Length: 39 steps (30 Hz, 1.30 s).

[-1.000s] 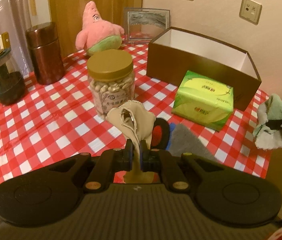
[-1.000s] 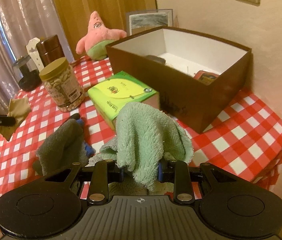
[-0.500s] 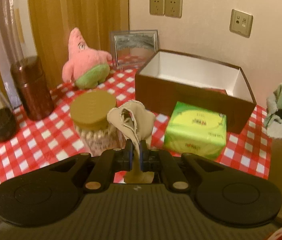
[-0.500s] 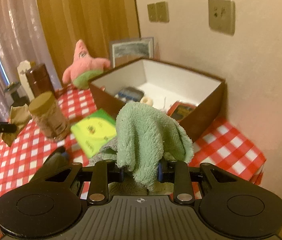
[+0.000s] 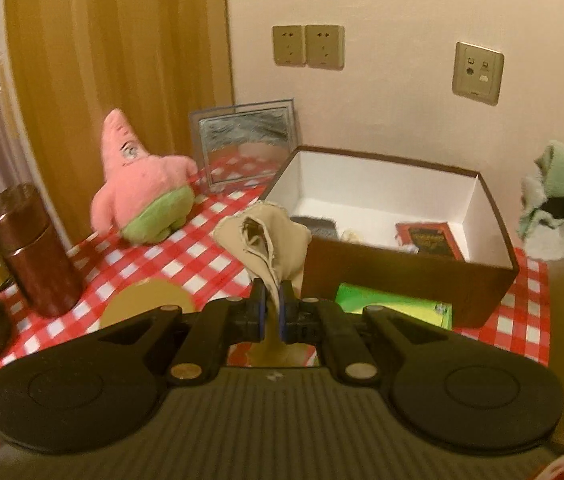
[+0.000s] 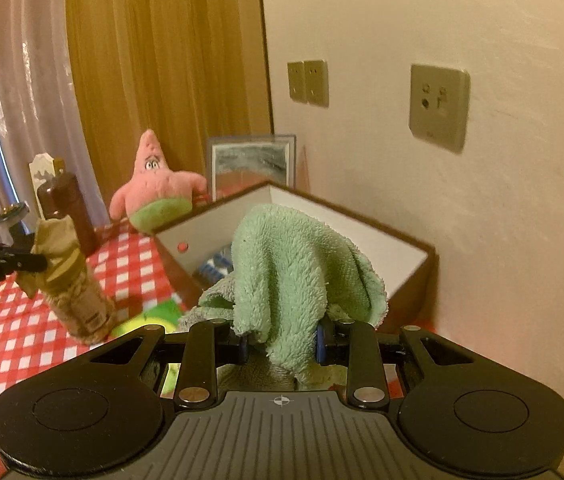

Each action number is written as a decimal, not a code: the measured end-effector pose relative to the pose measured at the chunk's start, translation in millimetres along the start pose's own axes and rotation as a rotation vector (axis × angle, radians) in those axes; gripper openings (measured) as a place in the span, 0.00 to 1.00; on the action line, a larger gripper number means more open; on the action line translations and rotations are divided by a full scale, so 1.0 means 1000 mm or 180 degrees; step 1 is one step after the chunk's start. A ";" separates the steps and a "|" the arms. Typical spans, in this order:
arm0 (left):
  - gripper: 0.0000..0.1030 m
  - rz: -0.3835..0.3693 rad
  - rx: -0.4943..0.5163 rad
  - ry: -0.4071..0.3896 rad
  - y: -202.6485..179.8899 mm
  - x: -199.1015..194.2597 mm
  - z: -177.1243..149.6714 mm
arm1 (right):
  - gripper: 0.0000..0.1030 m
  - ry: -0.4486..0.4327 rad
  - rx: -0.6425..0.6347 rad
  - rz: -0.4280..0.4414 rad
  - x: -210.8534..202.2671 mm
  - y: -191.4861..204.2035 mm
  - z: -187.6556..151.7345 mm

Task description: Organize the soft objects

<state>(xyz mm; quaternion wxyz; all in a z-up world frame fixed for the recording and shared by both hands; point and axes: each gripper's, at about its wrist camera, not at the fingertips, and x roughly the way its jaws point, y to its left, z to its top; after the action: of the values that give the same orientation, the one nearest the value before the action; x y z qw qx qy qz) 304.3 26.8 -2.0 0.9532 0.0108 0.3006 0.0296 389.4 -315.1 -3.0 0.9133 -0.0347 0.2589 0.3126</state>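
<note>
My left gripper (image 5: 270, 305) is shut on a beige cloth (image 5: 266, 240) that stands up from its jaws, in front of the brown box's (image 5: 385, 270) near left corner. Seen from the right wrist, that beige cloth (image 6: 54, 254) hangs at the far left. My right gripper (image 6: 282, 340) is shut on a fluffy green towel (image 6: 293, 264) draped over its fingers, just before the open brown box (image 6: 405, 276). In the left wrist view the green towel (image 5: 557, 204) shows at the right edge. A pink starfish plush (image 5: 142, 188) sits on the checked tablecloth (image 5: 154, 260) behind.
Inside the box lie a red packet (image 5: 429, 240) and a dark item (image 5: 315, 226). A green tissue pack (image 5: 397, 306) lies before the box, a peanut jar (image 6: 82, 304) and a brown canister (image 5: 32, 256) to the left. A framed picture (image 5: 246, 144) leans on the wall.
Both grippers rose and moved toward the box with their cloths still held. The box interior now shows, and the jar and tissue pack have slid low in the views.
</note>
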 end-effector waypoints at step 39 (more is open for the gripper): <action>0.06 -0.0306 0.0456 0.0557 -0.068 0.216 0.093 | 0.28 0.0438 0.0206 0.0138 0.194 -0.049 0.056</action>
<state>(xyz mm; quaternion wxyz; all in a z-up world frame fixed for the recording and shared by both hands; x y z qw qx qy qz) 538.1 -28.1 -52.0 0.9205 0.0619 0.3841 -0.0369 573.6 -235.0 -55.7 0.8870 -0.0209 0.3316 0.3206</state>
